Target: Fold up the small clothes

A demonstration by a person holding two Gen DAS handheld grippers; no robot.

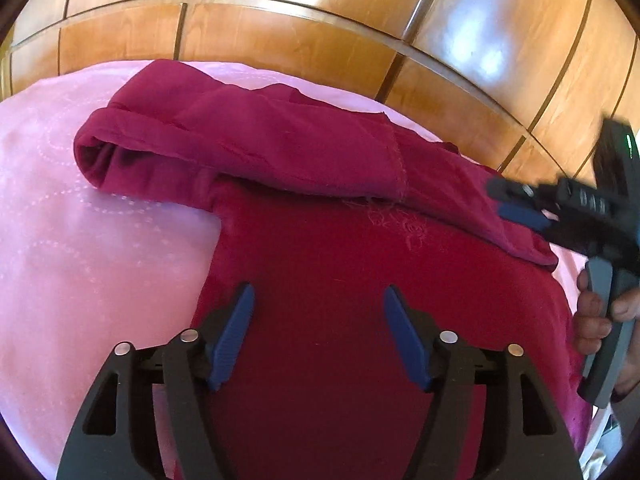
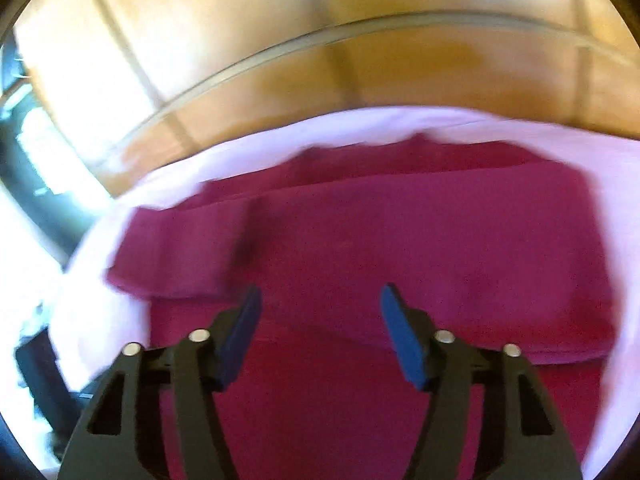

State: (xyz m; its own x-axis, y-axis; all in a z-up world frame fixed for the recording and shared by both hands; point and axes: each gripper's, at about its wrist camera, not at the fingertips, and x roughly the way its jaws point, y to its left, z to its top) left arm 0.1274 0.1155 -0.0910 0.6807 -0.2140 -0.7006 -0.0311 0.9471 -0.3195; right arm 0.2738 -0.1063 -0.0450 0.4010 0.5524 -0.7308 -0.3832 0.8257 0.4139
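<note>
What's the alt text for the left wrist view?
A dark red garment lies on a pink cloth, one sleeve folded across its top. The left claw hovers open above it, holding nothing. The right claw reaches in at the right edge, in a hand; glossy wood panels lie behind.

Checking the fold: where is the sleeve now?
In the left wrist view, the sleeve lies folded across the top of the red garment, its cuff at upper left on the pink cloth.
</note>
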